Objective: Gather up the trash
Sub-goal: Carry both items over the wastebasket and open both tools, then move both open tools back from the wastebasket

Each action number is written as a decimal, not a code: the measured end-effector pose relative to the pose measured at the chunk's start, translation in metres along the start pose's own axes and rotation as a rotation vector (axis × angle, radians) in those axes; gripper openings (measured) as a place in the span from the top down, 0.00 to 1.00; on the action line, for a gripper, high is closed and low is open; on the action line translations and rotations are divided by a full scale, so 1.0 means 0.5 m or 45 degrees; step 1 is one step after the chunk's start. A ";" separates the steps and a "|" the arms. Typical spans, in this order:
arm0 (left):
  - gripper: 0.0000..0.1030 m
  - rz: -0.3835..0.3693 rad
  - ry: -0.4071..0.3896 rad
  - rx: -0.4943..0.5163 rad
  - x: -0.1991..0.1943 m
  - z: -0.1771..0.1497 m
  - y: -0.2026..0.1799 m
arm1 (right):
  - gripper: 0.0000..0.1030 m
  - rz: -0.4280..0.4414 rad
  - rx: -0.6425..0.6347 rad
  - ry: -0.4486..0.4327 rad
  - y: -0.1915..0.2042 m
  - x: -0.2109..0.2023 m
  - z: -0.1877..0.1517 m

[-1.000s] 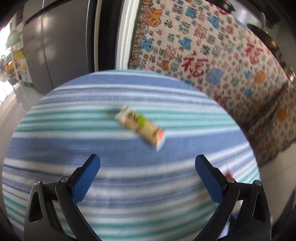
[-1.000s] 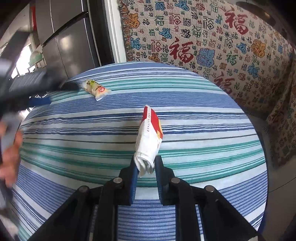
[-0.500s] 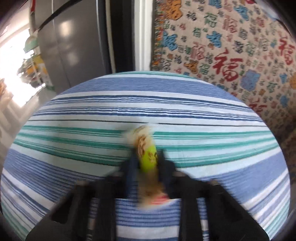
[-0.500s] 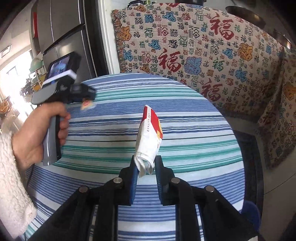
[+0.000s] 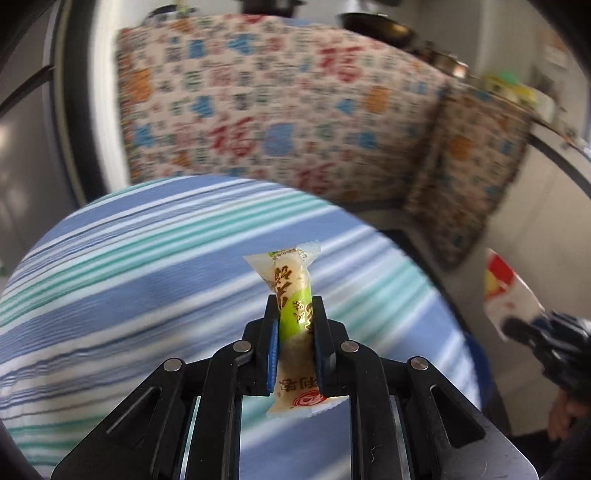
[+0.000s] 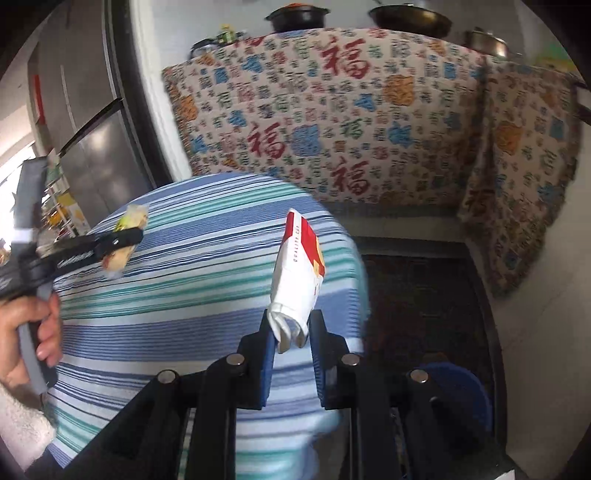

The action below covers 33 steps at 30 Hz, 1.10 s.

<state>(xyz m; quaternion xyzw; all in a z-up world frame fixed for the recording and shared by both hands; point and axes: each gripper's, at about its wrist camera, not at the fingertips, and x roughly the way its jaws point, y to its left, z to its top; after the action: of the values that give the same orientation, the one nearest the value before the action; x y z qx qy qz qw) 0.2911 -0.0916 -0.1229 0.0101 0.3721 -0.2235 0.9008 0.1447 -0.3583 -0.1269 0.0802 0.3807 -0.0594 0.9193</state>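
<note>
My left gripper [image 5: 294, 306] is shut on a green and cream snack wrapper [image 5: 291, 288], which stands upright between the blue pads above the striped round table [image 5: 147, 280]. From the right wrist view the same left gripper [image 6: 125, 236] shows at the left with the snack wrapper [image 6: 129, 221] in it, held by a hand [image 6: 22, 332]. My right gripper [image 6: 291, 325] is shut on the crumpled lower end of a white and red paper packet [image 6: 299, 273], lifted above the table's right edge. That packet [image 5: 506, 291] also appears at the far right of the left wrist view.
A patterned cloth [image 6: 332, 122] covers the furniture behind the table [image 6: 184, 288]. Pots [image 6: 295, 16] stand on top of it. A grey fridge [image 6: 88, 122] is at the back left. A blue round bin [image 6: 458, 391] sits on the dark floor to the table's right.
The left gripper closed on the snack wrapper and lifted it off the table. Both grippers swung to the right, the right one carrying its packet toward the table's right edge.
</note>
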 end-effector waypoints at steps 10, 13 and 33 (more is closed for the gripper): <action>0.86 -0.418 0.137 0.140 0.054 -0.033 -0.350 | 0.82 -0.217 0.173 0.145 -0.278 -0.065 -0.121; 0.86 -0.477 0.188 0.156 0.098 -0.050 -0.431 | 0.82 -0.232 0.200 0.203 -0.329 -0.048 -0.157; 0.35 -0.492 0.337 0.254 0.296 -0.142 -0.623 | 0.39 -0.245 0.253 0.266 -0.459 0.059 -0.284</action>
<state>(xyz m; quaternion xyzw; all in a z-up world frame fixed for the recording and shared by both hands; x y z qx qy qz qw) 0.2084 -0.4174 -0.2280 0.0568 0.4578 -0.4239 0.7794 0.0282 -0.5573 -0.2704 0.1395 0.4724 -0.1757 0.8523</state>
